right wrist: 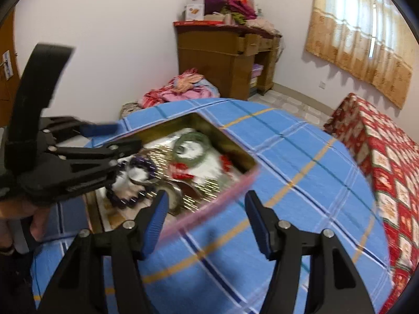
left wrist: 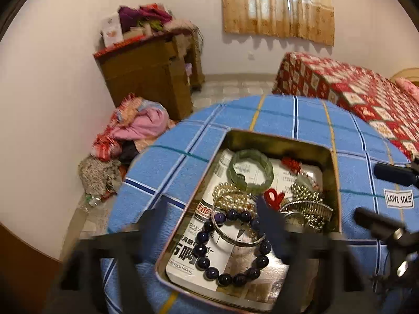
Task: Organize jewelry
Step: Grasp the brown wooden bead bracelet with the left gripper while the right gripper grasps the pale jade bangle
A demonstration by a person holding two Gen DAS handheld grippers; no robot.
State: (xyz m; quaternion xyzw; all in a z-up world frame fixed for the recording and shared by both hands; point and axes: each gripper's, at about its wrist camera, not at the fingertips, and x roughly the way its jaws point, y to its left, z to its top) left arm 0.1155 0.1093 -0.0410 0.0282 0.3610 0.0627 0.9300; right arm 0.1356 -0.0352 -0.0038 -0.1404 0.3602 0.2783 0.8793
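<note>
A gold metal tin [left wrist: 277, 139] [right wrist: 230, 143] sits on a round table with a blue plaid cloth [left wrist: 366, 136] [right wrist: 301, 157]. Inside lie a green jade bangle [left wrist: 251, 170] [right wrist: 191, 151], a dark purple bead bracelet [left wrist: 231, 248] [right wrist: 125, 198], a silver bangle [left wrist: 237, 239], gold bead strands [left wrist: 230, 196] and red knots [left wrist: 273, 196]. My left gripper [left wrist: 212, 219] is open, blurred, its fingers straddling the tin's near left wall; it also shows in the right wrist view [right wrist: 117, 136]. My right gripper [right wrist: 205, 217] is open and empty over the tin's pink rim.
A wooden dresser [right wrist: 222, 62] piled with boxes and clothes stands at the far wall. A heap of clothes [left wrist: 136, 128] lies on the floor beside it. A bed with a red patterned cover [right wrist: 387, 157] is on the right. A "LOVE SOLE" label [left wrist: 399, 198] is on the cloth.
</note>
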